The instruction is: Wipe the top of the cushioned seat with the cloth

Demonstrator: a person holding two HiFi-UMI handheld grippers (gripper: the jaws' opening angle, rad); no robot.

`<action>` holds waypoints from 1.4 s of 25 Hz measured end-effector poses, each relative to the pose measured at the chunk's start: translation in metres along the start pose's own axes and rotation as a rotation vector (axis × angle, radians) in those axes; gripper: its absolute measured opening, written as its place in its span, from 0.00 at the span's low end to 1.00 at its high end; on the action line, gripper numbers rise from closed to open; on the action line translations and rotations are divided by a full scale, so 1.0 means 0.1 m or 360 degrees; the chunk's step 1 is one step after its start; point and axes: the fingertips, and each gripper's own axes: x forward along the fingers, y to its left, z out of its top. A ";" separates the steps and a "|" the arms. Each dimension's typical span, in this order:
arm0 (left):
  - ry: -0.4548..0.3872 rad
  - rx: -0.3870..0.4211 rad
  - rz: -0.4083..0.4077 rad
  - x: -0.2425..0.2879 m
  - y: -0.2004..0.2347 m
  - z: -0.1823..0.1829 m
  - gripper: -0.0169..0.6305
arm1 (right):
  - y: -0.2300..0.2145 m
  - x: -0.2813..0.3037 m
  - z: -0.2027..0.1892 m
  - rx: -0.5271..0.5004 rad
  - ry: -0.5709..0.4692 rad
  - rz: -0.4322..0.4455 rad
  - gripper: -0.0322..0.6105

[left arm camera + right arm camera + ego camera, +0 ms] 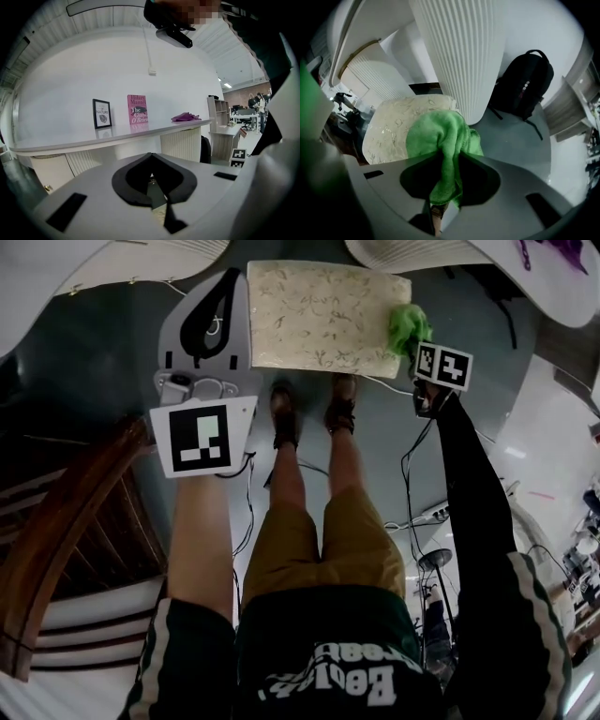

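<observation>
To wipe well, the right gripper (445, 157), its jaws clamped on the bunched bright green terry cloth (440, 136), should, I judge, press that wad flat onto the cream, squarish cushioned seat (323, 315) and draw it in overlapping strokes from the right edge to the left, without loosening its grip. The left gripper (151, 157), jaws together on nothing, hangs at the seat's left edge and is best held off the cushion. The seat has rounded corners and a faint scrolling pattern; the cloth sits at its right edge, partly overhanging.
</observation>
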 end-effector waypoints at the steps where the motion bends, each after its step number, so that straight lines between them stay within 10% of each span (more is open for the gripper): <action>1: -0.0005 -0.0003 0.0005 -0.01 0.01 0.01 0.05 | 0.01 -0.02 0.00 0.0054 -0.0015 0.0020 0.23; 10: -0.0006 -0.0010 0.0063 -0.27 0.25 -0.02 0.05 | 1.54 -0.57 0.14 -0.0071 -0.0300 0.0484 0.23; 19: 0.0015 -0.0020 0.0140 -0.65 0.60 -0.15 0.05 | 3.38 -0.13 -0.21 -0.0290 -0.0144 0.0789 0.23; 24: 0.0033 -0.0040 0.0165 -0.82 0.73 -0.23 0.05 | 3.47 0.30 -0.35 -0.0154 0.0076 0.0659 0.23; 35: 0.0036 -0.0032 0.0169 -0.76 0.78 -0.21 0.05 | 3.32 0.25 -0.35 -0.0271 0.0029 0.0622 0.23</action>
